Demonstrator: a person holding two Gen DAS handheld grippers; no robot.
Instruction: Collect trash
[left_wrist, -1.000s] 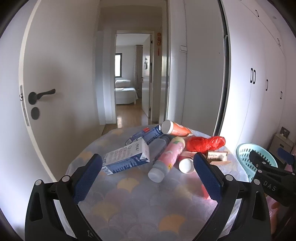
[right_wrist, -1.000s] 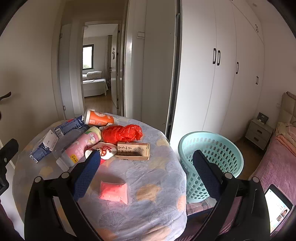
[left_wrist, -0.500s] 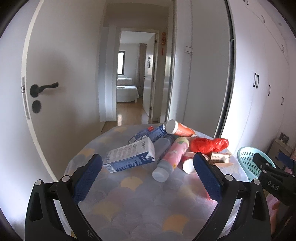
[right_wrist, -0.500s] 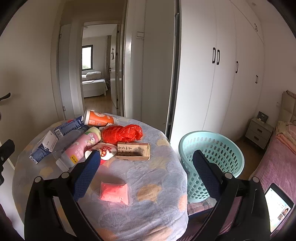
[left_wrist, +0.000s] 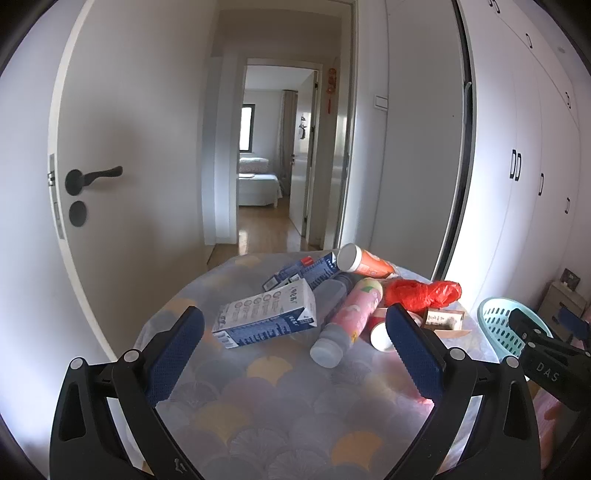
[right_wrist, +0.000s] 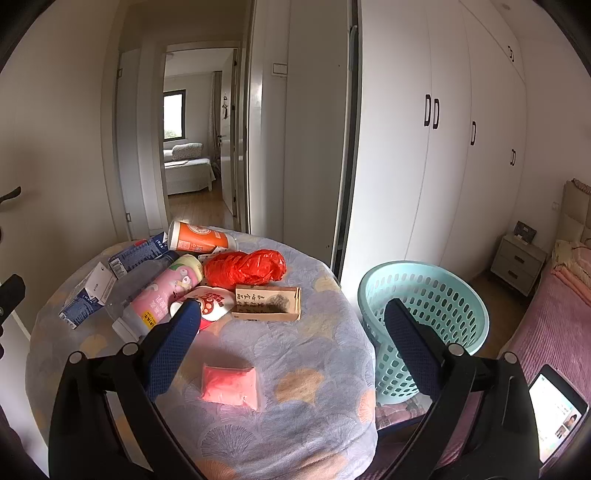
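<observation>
Both the left gripper (left_wrist: 295, 350) and right gripper (right_wrist: 291, 349) gape empty; only the right view shows the pink packet (right_wrist: 229, 384) and whole basket (right_wrist: 424, 325).

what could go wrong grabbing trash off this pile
1. The pink bottle lies on its side against the milk carton; pulling either could roll the bottle off the table.
2. The orange cup lies near the far edge and might get knocked over it.
3. The basket stands below the table, so a drop could miss.

Teal basket (right_wrist: 424, 310), red bag (right_wrist: 245, 267), scallop-patterned tablecloth (right_wrist: 317, 354)
</observation>
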